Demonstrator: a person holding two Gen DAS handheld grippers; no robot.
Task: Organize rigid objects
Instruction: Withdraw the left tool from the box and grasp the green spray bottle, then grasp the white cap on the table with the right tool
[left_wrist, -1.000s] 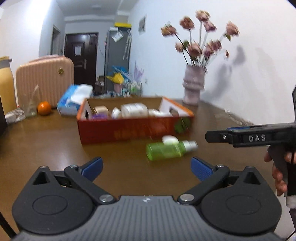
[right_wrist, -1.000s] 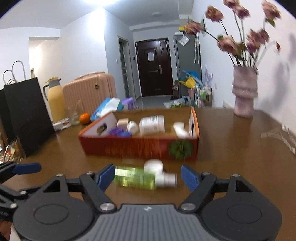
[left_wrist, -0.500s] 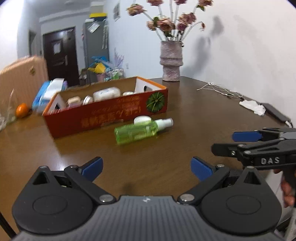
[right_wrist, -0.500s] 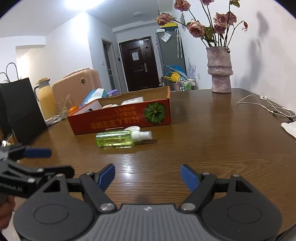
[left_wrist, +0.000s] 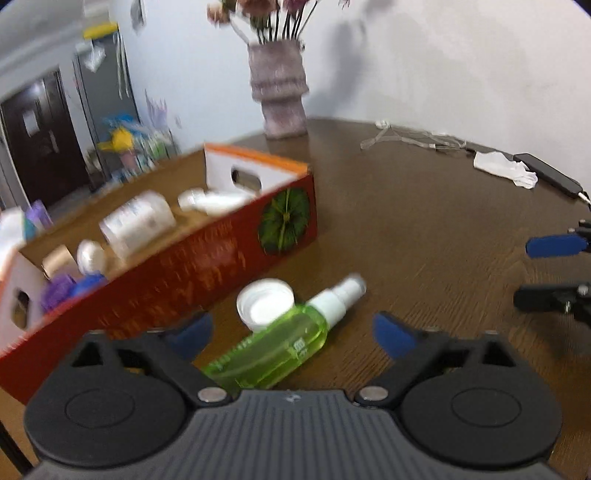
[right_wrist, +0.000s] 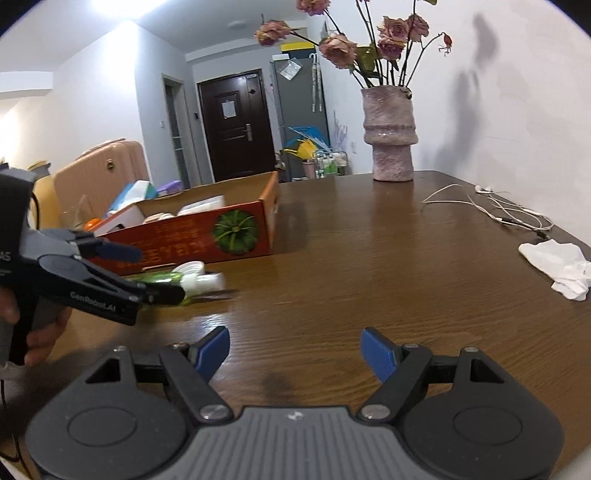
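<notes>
Wooden table (left_wrist: 424, 229): fills far more of the left wrist frame than a second ago.
Red box (left_wrist: 192, 266): was centre, now left of frame, nearer; its printed lettering is blurred, unreadable.
Left gripper (left_wrist: 291, 334): jaws closing, released, pads not touching; green spray bottle (left_wrist: 273, 349) lies on the table between them, lower centre, beside a white cap (left_wrist: 265, 303).
Right gripper (right_wrist: 295, 350): unclenched, empty.
Left gripper body reads "GenRobot.AI".
</notes>
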